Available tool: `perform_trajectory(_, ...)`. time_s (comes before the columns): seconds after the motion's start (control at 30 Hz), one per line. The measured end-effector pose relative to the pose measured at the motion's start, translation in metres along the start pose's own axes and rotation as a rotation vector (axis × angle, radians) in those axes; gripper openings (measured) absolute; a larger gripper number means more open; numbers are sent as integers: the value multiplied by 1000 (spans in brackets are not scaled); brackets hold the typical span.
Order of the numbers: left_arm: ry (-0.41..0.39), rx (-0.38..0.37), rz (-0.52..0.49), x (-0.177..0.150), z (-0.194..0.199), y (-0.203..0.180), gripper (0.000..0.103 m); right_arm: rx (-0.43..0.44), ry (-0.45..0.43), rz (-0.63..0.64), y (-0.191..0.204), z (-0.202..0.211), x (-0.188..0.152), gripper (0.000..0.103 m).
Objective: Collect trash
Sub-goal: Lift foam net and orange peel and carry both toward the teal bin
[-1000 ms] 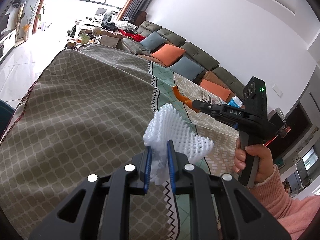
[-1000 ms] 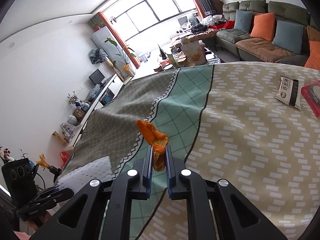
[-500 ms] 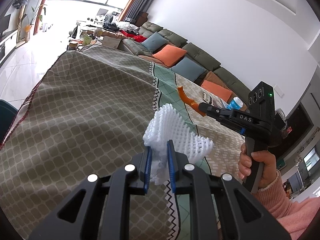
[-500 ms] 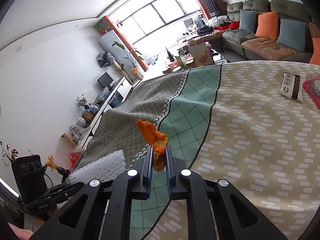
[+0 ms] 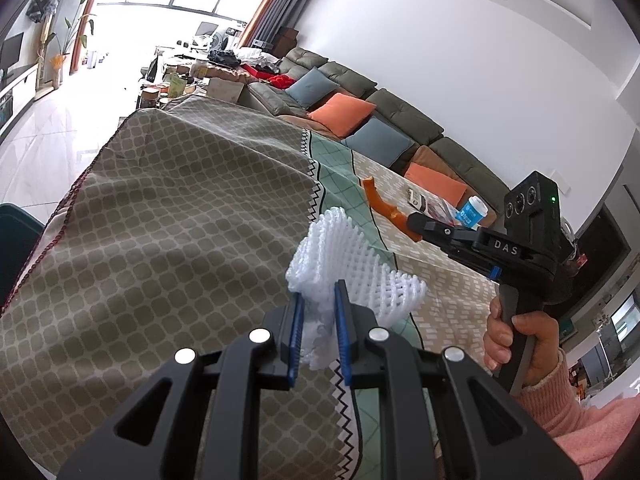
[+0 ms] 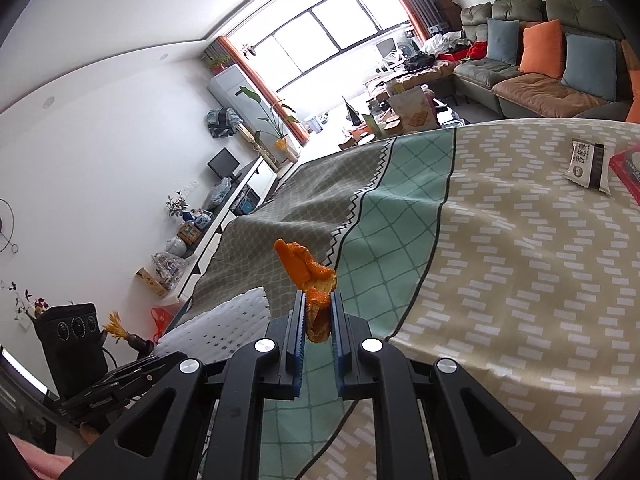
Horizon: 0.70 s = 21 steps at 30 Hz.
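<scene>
The left gripper (image 5: pixel 317 312) is pinched on a white foam fruit net (image 5: pixel 352 276) and the right gripper (image 6: pixel 318 318) is clamped on a curl of orange peel (image 6: pixel 308 272), both lifted clear of the tablecloth (image 6: pixel 500 280) below, likely for carrying to a bin. "DAS" shows on the right gripper's side; ahead and to its right, well apart, lies a snack packet (image 6: pixel 589 165) printed in Chinese

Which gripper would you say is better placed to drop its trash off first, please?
Probably the left. The left gripper, shut on the white foam net, is nearer the table edge beside the dark bin. The right gripper, holding orange peel, sits further in over the tablecloth.
</scene>
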<state>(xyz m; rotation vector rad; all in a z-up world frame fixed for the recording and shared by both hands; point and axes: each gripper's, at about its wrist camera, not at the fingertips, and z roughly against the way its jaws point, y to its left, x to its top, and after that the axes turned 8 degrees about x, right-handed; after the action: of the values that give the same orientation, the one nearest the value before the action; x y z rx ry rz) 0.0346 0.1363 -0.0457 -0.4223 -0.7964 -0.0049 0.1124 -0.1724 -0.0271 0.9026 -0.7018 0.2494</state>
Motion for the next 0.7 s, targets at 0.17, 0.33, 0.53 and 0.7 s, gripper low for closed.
perform_trajectory(0.17, -7, 4, 0, 0, 2, -1, 16, 14, 2, 3, 3, -1, -1, 12)
perform_trajectory(0.33, -15, 10, 2, -1, 7, 1, 16, 31, 5, 6, 7, -4, -5, 12)
perform_trajectory(0.53, -22, 17, 8, -1, 12, 3, 16, 48, 11, 16, 14, -7, -8, 12)
perform_trajectory(0.7, -27, 24, 10, -1, 15, 3, 16, 64, 13, 25, 16, -9, -8, 12)
